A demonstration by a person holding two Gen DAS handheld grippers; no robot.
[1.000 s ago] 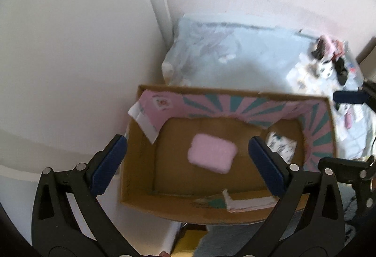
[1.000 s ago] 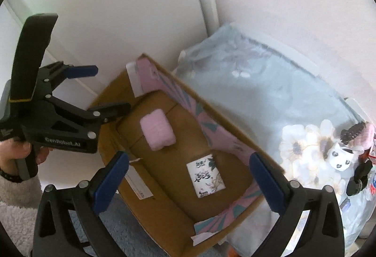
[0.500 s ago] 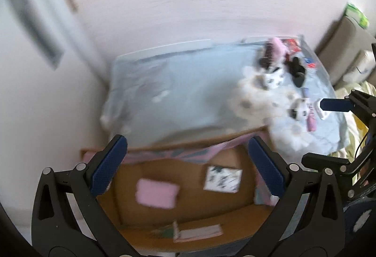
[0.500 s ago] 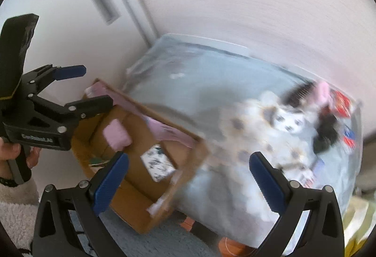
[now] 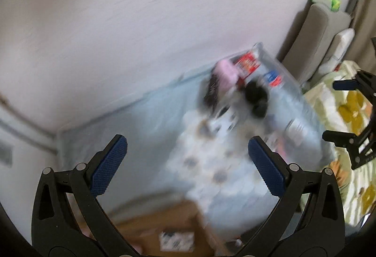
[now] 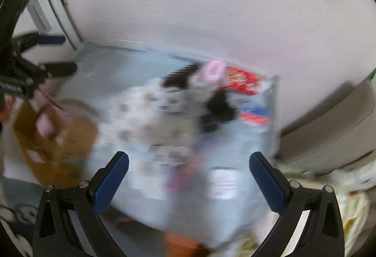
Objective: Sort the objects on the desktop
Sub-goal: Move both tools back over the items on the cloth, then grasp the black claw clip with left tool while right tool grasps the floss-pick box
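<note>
Both hand-held grippers, left point(image 5: 187, 159) & right point(image 6: 189, 177), were spread wide, holding nothing. One cardboard box point(image 6: 55, 137) sat beside one table point(image 6: 112, 69); blurred clutter uncountable.

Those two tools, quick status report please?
Left tool open, empty. Right tool open, empty. Cluttered items untouched on table; cardboard box beside. Picture blurred.

One cardboard box point(image 6: 54, 139) at the left of the frame — one pink item point(image 6: 44, 126) inside. On the desk point(image 6: 112, 69): one red packet point(image 6: 242, 80), one black comb point(image 6: 181, 73); the rest too blurred to count.
</note>
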